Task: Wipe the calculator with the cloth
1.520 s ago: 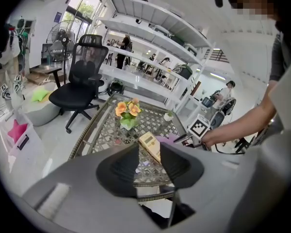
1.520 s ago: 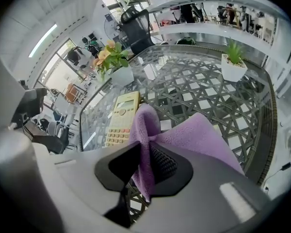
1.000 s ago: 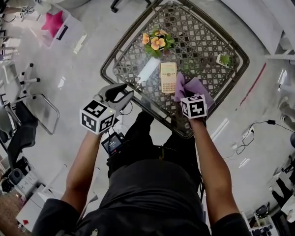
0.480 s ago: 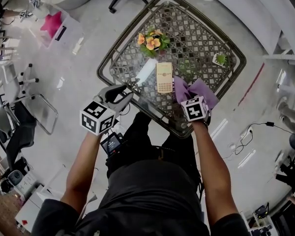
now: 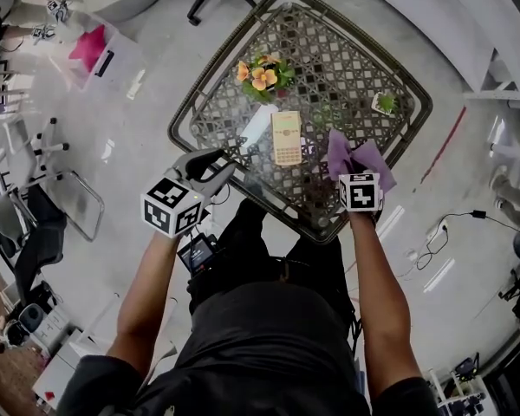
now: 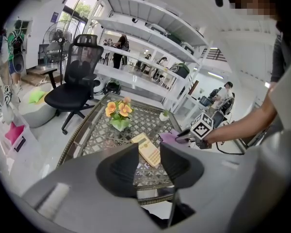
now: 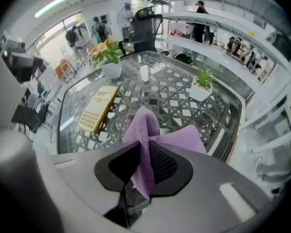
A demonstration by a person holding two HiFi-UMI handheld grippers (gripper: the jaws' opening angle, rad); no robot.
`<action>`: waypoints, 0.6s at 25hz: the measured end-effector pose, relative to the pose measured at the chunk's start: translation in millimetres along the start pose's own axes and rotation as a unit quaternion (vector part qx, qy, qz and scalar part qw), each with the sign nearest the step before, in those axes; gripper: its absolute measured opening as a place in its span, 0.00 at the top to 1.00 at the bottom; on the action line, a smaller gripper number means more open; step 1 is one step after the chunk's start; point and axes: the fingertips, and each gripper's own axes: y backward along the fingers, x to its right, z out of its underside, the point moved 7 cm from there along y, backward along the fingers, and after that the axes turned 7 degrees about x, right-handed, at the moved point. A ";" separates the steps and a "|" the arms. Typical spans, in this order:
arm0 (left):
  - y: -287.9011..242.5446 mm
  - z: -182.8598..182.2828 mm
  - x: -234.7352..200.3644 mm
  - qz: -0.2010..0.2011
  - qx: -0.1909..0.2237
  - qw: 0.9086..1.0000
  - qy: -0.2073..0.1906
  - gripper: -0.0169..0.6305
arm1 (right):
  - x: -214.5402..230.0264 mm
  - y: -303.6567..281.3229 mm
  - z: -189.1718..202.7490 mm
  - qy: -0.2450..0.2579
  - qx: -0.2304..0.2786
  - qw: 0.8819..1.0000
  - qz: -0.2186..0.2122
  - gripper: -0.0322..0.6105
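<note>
The yellow calculator (image 5: 287, 137) lies flat on the glass lattice table (image 5: 347, 59), near its front edge. It also shows in the left gripper view (image 6: 149, 148) and in the right gripper view (image 7: 99, 108). To its right, my right gripper (image 5: 357, 180) points steeply down and is shut on the purple cloth (image 5: 351, 156). The cloth (image 7: 146, 130) is pinched between the jaws, and its free end spreads on the glass clear of the calculator. My left gripper (image 5: 222, 165) hovers off the table's front left edge. Its jaws stand apart with nothing between them.
A pot of orange flowers (image 5: 262, 74) stands behind the calculator. A small green plant (image 5: 384, 104) sits at the table's right. The metal rim (image 5: 184, 111) rings the glass. An office chair (image 6: 77, 76) stands beyond the table, with white shelves behind it.
My right gripper has carried the cloth to the right, off the calculator's edge and away from it. The left gripper has stayed where it was.
</note>
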 end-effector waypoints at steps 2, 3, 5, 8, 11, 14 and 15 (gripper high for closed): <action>-0.3 -0.1 -2.4 0.000 0.000 1.000 0.003 0.67 | 0.9 2.6 -9.4 -0.100 0.038 0.994 -0.020 0.86; -0.2 0.2 -3.6 0.000 0.000 1.000 0.004 0.67 | 0.5 1.0 -11.8 -0.158 0.057 0.985 -0.033 0.86; 0.4 0.5 -5.9 0.000 0.000 1.000 0.006 0.67 | -4.0 -4.3 -16.3 -0.257 0.087 0.961 -0.061 0.86; 3.1 1.0 -10.8 -0.001 0.002 1.000 0.012 0.67 | -18.0 -14.3 -25.0 -0.360 0.112 0.922 -0.095 0.86; 7.1 3.6 -18.5 -0.004 0.003 1.000 0.017 0.67 | -39.1 -24.9 -34.1 -0.383 0.112 0.909 -0.117 0.86; 12.6 5.6 -27.7 -0.008 0.004 1.000 0.023 0.67 | -57.7 -31.3 -42.2 -0.380 0.109 0.910 -0.126 0.86; 14.7 6.3 -31.0 -0.010 0.005 1.000 0.024 0.67 | -63.5 -32.4 -44.7 -0.377 0.109 0.911 -0.127 0.86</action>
